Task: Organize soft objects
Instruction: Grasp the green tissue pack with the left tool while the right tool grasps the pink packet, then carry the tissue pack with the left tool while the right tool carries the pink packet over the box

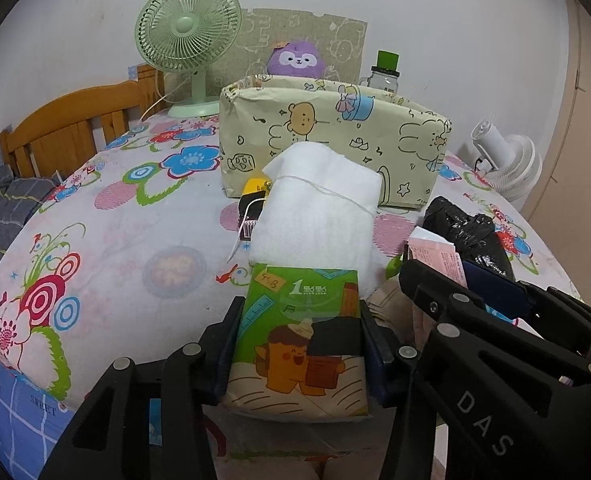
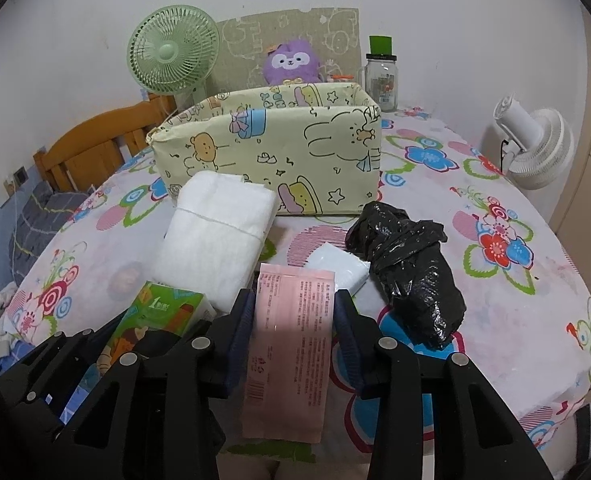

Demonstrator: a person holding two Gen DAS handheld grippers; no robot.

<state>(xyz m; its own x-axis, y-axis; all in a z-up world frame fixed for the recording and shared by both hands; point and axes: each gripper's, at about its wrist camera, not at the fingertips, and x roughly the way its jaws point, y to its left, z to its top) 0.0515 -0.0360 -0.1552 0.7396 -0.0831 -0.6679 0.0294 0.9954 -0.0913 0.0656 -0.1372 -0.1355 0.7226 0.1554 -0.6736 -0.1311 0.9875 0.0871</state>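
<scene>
Left wrist view: left gripper (image 1: 301, 340) clamps green tissue pack (image 1: 301, 336) above the table (image 1: 115, 240), before white bundle (image 1: 315, 208) and box (image 1: 335, 140). Right wrist view: right gripper (image 2: 293, 332) grips pink packet (image 2: 289, 344); black bag (image 2: 411, 264) lies right of it

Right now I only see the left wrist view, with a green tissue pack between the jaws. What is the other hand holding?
Observer: The right jaws are closed on a pink packet.
Operator: Anything hidden next to that black bag?
Observer: Yes, a small white packet lies against the left side of the black bag.
Operator: Is the box open on top?
Observer: Yes. The box is open and its inner walls show, though its floor is hidden.
</scene>
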